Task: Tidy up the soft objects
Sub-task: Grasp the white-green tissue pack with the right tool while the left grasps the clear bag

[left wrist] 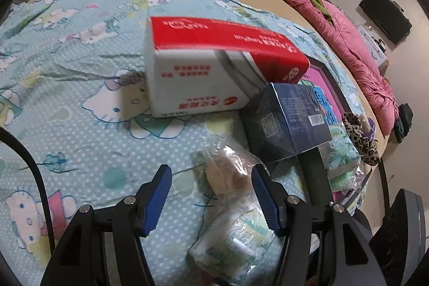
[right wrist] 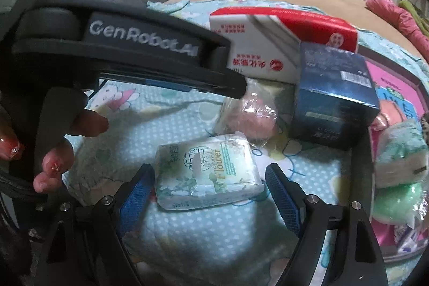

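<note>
A green-and-white tissue pack (right wrist: 207, 174) lies on the Hello Kitty bedsheet (right wrist: 187, 114), between the open jaws of my right gripper (right wrist: 210, 190); it also shows in the left wrist view (left wrist: 236, 245). A clear bag with pink soft items (right wrist: 248, 111) lies behind it, also in the left wrist view (left wrist: 230, 165). My left gripper (left wrist: 211, 181) is open and empty just above that bag; its body (right wrist: 120, 44) crosses the right wrist view.
A red-and-white box (left wrist: 209, 66) and a dark blue box (left wrist: 287, 119) stand behind the packs. A pink tray (right wrist: 394, 87) with more soft packs (right wrist: 399, 160) lies at the right. A pink quilt (left wrist: 343, 28) lies on the far bed edge.
</note>
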`<state>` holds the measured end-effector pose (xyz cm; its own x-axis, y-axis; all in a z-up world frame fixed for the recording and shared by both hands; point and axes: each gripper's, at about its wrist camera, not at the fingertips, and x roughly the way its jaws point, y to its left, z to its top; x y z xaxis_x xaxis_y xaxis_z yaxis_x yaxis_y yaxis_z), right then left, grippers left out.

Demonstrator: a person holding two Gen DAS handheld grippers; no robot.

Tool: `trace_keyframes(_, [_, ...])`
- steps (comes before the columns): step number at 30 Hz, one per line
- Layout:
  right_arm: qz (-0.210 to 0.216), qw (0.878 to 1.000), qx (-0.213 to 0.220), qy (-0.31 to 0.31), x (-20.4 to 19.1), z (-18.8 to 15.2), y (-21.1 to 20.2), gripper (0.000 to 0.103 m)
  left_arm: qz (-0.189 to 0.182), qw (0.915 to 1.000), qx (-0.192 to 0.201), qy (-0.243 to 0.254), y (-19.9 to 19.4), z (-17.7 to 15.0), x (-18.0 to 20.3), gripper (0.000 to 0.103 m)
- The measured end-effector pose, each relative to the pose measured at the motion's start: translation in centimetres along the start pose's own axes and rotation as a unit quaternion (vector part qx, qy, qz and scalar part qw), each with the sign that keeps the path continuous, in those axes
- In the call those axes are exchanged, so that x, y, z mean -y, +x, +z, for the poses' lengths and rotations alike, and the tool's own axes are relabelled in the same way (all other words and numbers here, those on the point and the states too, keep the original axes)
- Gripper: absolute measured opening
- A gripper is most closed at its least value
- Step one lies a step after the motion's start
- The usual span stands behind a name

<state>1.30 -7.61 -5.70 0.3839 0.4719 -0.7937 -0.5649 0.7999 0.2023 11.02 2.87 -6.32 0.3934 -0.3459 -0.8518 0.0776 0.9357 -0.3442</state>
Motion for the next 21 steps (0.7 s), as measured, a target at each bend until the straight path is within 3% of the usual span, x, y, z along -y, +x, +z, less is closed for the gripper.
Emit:
trace_keyframes(9, [-0.007, 1.000, -0.011, -0.026, -0.3, -0.3, 1.5, 0.085, -0.042, 0.9987, -0.026, -0.014, 2.4, 0.5, 0.4, 0.062])
trace_keyframes(12, [-0.002, 1.000, -0.007, -0.022, 0.0, -0.2, 1.5, 0.078, -0.060, 0.9973, -0.036, -0.020, 3.2, 0.6, 0.4, 0.061])
trace_keyframes(13, [-0.002, 1.000, -0.006, -0.021, 0.1, -0.2, 1.5, 0.077, -0.069, 0.9965, -0.041, -0.023, 3.6, 0.6, 0.5, 0.060])
trace_keyframes(15, [-0.001, 1.000, -0.006, -0.022, 0.3, -0.2, 1.4, 0.076, -0.090, 0.9945, -0.046, -0.027, 4.0, 0.7, 0.6, 0.045])
trace_keyframes(21, [-0.001, 1.000, 0.002, -0.024, -0.1, -0.3, 0.9, 0.075, -0.092, 0.9949, -0.034, -0.024, 3.6, 0.7, 1.1, 0.043])
